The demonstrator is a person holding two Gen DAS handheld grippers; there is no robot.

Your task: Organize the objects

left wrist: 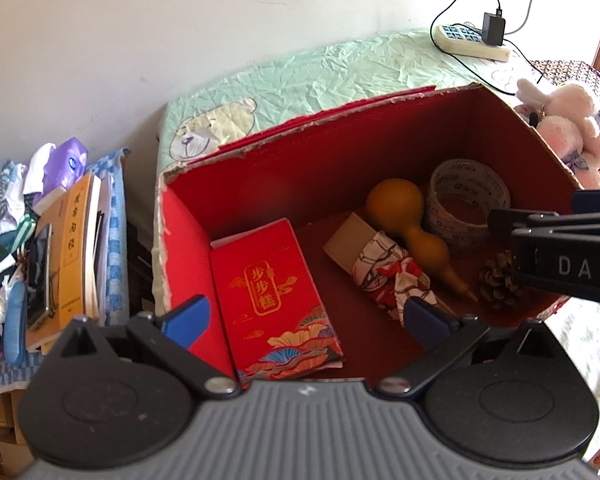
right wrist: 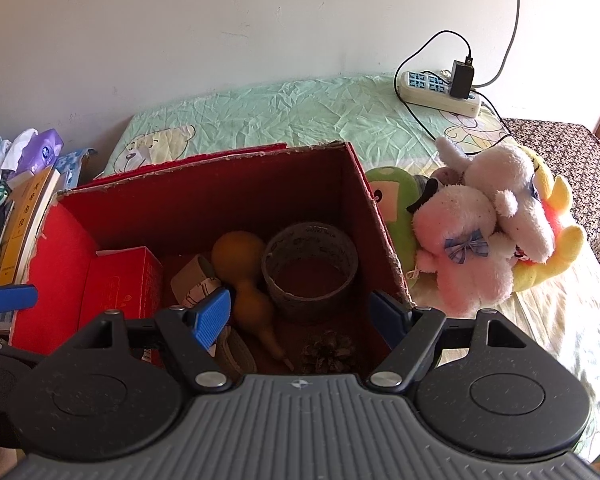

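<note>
Both grippers, left [left wrist: 306,318] and right [right wrist: 300,312], hover spread and empty above the red cardboard box [right wrist: 374,208]; next probably fetching the white plush rabbit [right wrist: 460,248] beside its right wall.

Ahead of the tool: one red box [right wrist: 204,196] holding one gourd [right wrist: 240,256], one tape roll [right wrist: 309,268], one pinecone [right wrist: 327,350], one red packet [left wrist: 276,292].
</note>
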